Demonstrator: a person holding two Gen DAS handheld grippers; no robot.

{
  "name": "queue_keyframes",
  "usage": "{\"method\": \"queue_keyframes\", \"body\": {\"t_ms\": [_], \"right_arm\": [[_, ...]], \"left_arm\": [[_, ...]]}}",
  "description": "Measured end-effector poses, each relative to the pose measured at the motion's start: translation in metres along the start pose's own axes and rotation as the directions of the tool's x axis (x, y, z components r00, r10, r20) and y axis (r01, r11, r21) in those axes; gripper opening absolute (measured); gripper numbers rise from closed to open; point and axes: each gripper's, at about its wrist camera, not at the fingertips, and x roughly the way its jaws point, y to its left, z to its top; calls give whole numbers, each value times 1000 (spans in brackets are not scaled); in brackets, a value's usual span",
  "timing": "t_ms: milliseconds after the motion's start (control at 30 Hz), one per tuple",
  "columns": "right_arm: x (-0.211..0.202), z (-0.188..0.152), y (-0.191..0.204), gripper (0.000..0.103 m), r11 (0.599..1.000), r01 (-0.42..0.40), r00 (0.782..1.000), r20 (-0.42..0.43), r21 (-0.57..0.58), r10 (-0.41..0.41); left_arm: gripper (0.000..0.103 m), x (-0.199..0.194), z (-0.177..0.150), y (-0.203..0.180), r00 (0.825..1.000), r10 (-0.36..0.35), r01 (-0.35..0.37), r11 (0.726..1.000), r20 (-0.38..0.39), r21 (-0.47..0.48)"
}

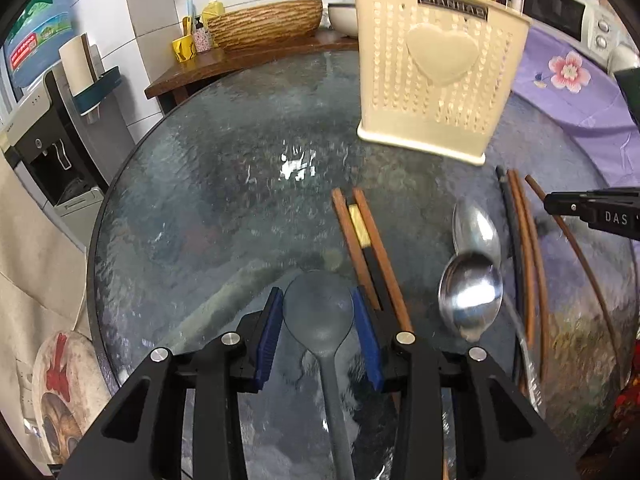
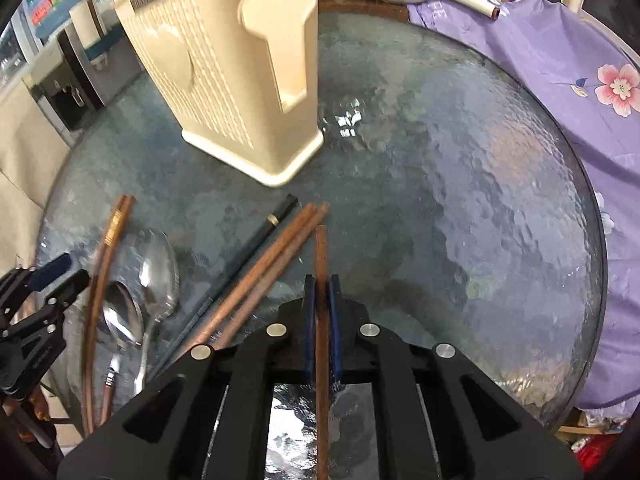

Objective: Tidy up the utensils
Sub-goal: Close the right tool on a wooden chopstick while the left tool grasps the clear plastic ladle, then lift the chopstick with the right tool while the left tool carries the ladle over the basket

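My left gripper [image 1: 316,294] has its blue pads against both sides of the bowl of a grey spoon [image 1: 320,320], whose handle runs back between the fingers. My right gripper [image 2: 321,280] is shut on a brown chopstick [image 2: 321,248] that points ahead over the glass table [image 2: 460,208]. A cream slotted utensil holder [image 1: 436,76] stands upright at the back. Two metal spoons [image 1: 472,300] overlap on the glass between the grippers. Left of the spoons lie two brown chopsticks and a black one [image 1: 360,248]. Right of them lie more chopsticks [image 1: 524,248].
A purple flowered cloth [image 2: 560,80] drapes the table's right side. Behind the table a wooden shelf carries a woven basin [image 1: 264,24], bottles and a white bowl. A water dispenser [image 1: 52,140] stands off the left edge. Bare glass [image 1: 220,200] lies left of the holder.
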Motion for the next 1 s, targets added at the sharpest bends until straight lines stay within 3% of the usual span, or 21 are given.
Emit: {"method": "queue_keyframes", "body": {"t_ms": [133,233,400,533,700,800,1000], "right_arm": [[-25,12,-8,7,999,-45,994,98,23,43],[-52,17,-11,7,997,-72,978,200,10,68],[-103,16,-8,7,995,-78,923,373,-56,93],[-145,7,-3,7,988,-77,863,488,-133,132],[-171,-1,-6,7,985,-102,850,502,-136,158],[-169,-3,-8,7,984,-127,862,477,-127,173],[-179,-4,-13,7,981,-154,847,496,-118,193]], "left_arm": [[35,-18,15,3,997,-7,8,1000,79,-10],[35,-32,24,4,991,-23,24,1000,132,-9],[35,-60,37,11,973,-46,53,998,224,-24],[35,-76,41,13,962,-48,55,998,270,-22],[35,-90,44,20,947,-49,64,997,317,-38],[35,-84,41,18,949,-58,71,997,310,-32],[35,-95,42,17,939,-65,76,997,338,-21]]}}
